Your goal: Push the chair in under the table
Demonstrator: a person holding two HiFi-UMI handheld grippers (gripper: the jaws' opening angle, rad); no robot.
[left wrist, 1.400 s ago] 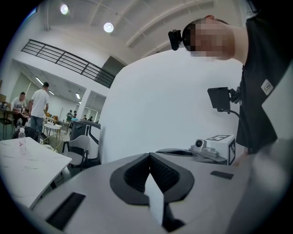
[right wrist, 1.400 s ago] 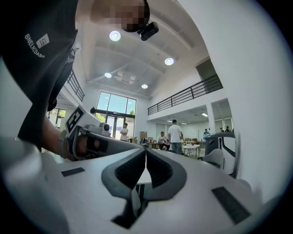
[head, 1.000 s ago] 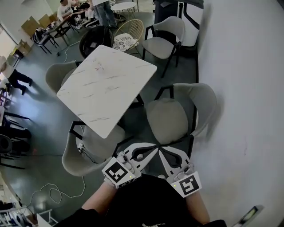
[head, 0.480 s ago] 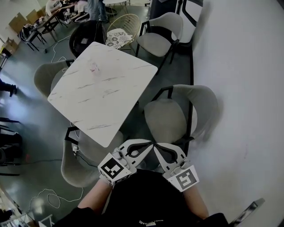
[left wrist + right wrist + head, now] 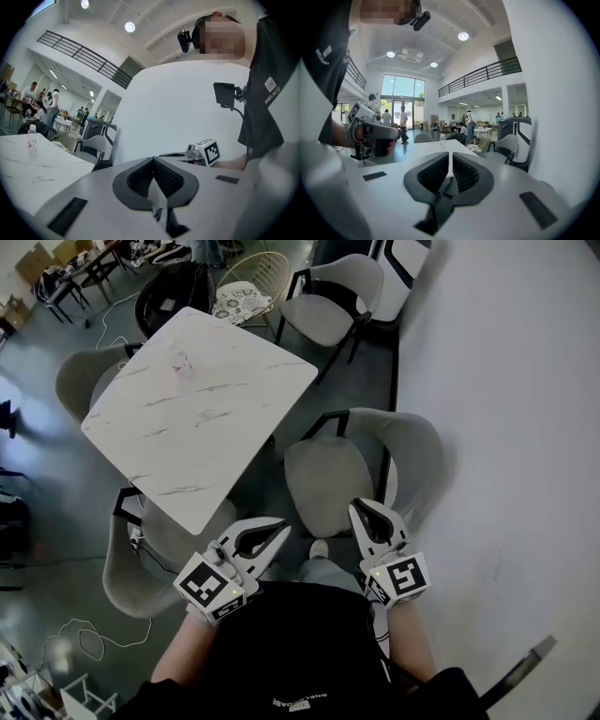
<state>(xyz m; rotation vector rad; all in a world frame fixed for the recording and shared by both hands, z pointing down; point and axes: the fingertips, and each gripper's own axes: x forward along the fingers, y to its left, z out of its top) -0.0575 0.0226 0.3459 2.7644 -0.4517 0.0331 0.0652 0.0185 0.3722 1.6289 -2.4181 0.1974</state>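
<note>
A grey shell chair (image 5: 330, 474) stands pulled out from the near right side of the white marble table (image 5: 197, 399), its curved backrest (image 5: 419, 460) toward the wall. My right gripper (image 5: 358, 506) is shut and empty, its tip over the near edge of the seat; I cannot tell whether it touches. The left gripper (image 5: 281, 526) is shut with nothing in it, nearer the table's near corner. Pads meet in the left gripper view (image 5: 153, 161) and in the right gripper view (image 5: 450, 154).
A white wall (image 5: 506, 427) runs close along the right. Another grey chair (image 5: 141, 563) is tucked under the table's near left side, one more (image 5: 80, 381) stands at its left, another (image 5: 333, 292) behind. A cable (image 5: 89, 643) lies on the floor. A bottle (image 5: 32, 140) stands on the table.
The two grippers, tips close together before, have spread apart. The right one has swung right and forward over the chair; the left has shifted left toward the table corner.
</note>
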